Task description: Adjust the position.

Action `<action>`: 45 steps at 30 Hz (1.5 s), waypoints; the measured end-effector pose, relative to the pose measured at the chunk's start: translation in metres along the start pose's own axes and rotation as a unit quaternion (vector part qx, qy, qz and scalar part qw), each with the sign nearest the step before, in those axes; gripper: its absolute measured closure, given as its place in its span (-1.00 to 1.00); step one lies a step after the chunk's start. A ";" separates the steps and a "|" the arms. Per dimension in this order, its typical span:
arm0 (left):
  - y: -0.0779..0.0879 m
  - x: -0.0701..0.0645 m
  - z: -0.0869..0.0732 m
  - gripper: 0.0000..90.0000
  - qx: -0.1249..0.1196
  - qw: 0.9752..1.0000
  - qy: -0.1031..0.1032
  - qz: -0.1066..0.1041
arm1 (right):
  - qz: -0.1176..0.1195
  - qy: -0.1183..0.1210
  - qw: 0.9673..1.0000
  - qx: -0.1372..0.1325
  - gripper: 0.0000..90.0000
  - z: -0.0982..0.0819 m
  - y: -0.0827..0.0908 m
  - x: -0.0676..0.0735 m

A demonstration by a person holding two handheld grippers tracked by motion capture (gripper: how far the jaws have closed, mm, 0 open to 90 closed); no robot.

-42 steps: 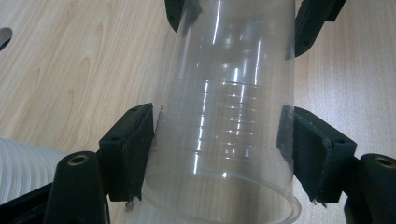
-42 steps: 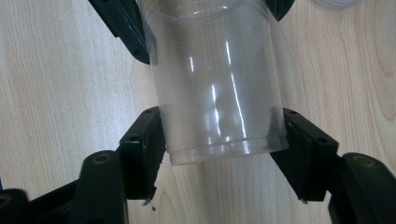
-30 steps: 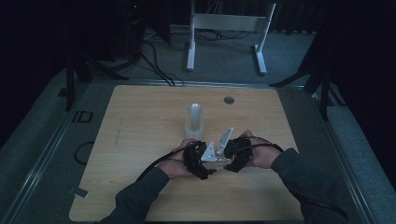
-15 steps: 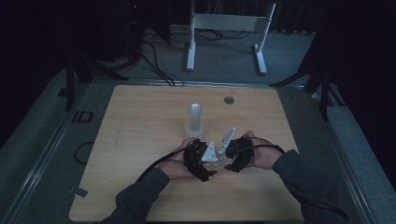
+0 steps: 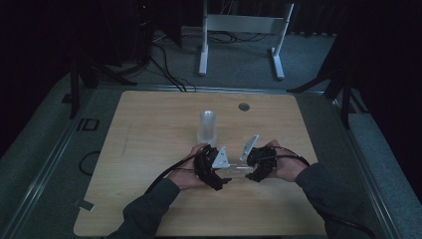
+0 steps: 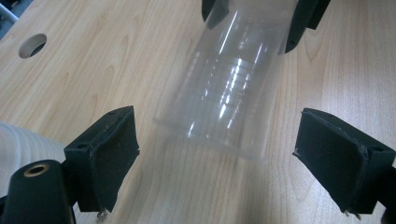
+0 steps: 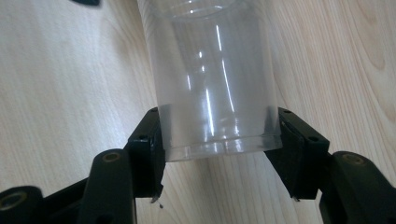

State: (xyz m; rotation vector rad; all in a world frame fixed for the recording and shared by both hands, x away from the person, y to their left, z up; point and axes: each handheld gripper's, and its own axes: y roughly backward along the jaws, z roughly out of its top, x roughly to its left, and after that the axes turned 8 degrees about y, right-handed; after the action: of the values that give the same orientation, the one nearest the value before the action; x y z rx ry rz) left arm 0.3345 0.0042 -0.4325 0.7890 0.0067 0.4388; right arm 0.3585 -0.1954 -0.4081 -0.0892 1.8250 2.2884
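Note:
A clear plastic cup [image 6: 229,88] lies level just above the wooden table [image 5: 149,134], between my two grippers. My right gripper [image 7: 217,135] is shut on the cup's [image 7: 210,70] narrow base, with a pad pressing on each side. My left gripper [image 6: 217,140] faces the cup's wide rim. Its jaws have just been opening and stand wide. The rim reaches in between them, and neither pad touches it. In the high view both grippers, left [image 5: 224,174] and right [image 5: 251,172], meet at the front middle of the table with the cup [image 5: 238,171] between them.
An upright stack of clear cups [image 5: 206,127] stands just behind the grippers. Its ribbed side [image 6: 23,149] shows beside my left jaw. A round cable hole [image 5: 243,106] lies near the table's far edge. A white metal frame [image 5: 239,30] stands on the floor beyond.
Both hands keep their place at the front middle of the table. No other difference can be made out in the small high view frames.

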 end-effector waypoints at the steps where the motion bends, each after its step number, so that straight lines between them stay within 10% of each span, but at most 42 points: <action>1: 0.000 0.001 0.000 -0.71 -0.002 1.000 0.003 0.001 | -0.003 -0.005 1.000 0.002 -0.07 -0.002 0.000 -0.001; 25: 0.000 0.015 0.000 -0.47 -0.026 0.996 0.091 0.010 | -0.056 -0.146 0.988 -0.015 -0.07 -0.042 -0.003 -0.004; 45: -0.003 0.018 0.001 -0.46 -0.038 0.989 0.140 0.010 | -0.084 -0.206 0.974 -0.033 -0.07 -0.053 -0.010 0.003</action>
State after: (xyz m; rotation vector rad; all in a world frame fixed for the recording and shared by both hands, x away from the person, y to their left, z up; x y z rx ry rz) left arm 0.3523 0.0083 -0.4308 0.6488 0.2426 0.5632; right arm 0.3529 -0.2439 -0.4309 0.1996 1.4716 2.0609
